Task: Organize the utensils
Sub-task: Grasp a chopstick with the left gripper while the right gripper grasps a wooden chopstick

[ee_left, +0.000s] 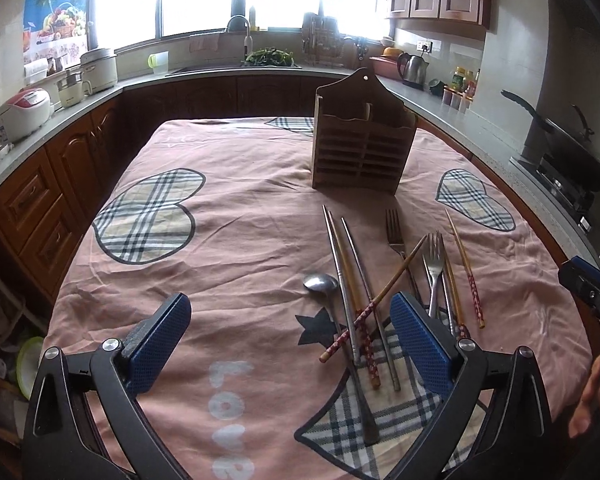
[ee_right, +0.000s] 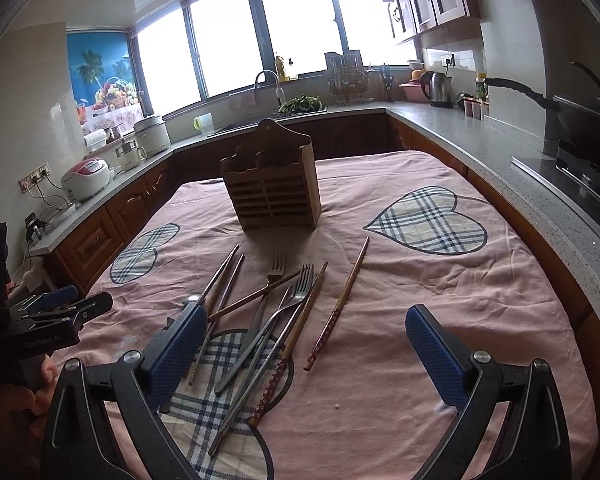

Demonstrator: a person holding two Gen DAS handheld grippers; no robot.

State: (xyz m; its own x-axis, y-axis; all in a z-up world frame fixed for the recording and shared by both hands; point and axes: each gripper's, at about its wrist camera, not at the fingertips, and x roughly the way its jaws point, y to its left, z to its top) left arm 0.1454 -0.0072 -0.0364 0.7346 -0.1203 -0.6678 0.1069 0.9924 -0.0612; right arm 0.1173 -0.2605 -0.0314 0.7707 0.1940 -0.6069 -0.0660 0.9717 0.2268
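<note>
A wooden utensil holder (ee_left: 362,144) (ee_right: 274,188) stands upright on the pink tablecloth (ee_left: 240,208) (ee_right: 440,300), its slots holding nothing I can see. In front of it lies a loose pile: a metal spoon (ee_left: 322,284), metal chopsticks (ee_left: 342,276) (ee_right: 224,280), forks (ee_left: 394,228) (ee_right: 276,268), and wooden chopsticks with patterned ends (ee_left: 466,268) (ee_right: 336,308). My left gripper (ee_left: 290,316) hovers open over the near end of the pile, spoon and chopsticks between its blue pads (ee_left: 418,336) without contact. My right gripper (ee_right: 306,330) is open above the forks and chopsticks, gripping nothing.
Kitchen counters (ee_left: 80,100) (ee_right: 480,136) wrap around the table, with rice cookers (ee_left: 22,112), a kettle (ee_right: 438,88), a sink (ee_right: 296,106) and a wok on the stove (ee_left: 572,144). A hand (ee_left: 592,396) holds the right gripper at the table's right edge.
</note>
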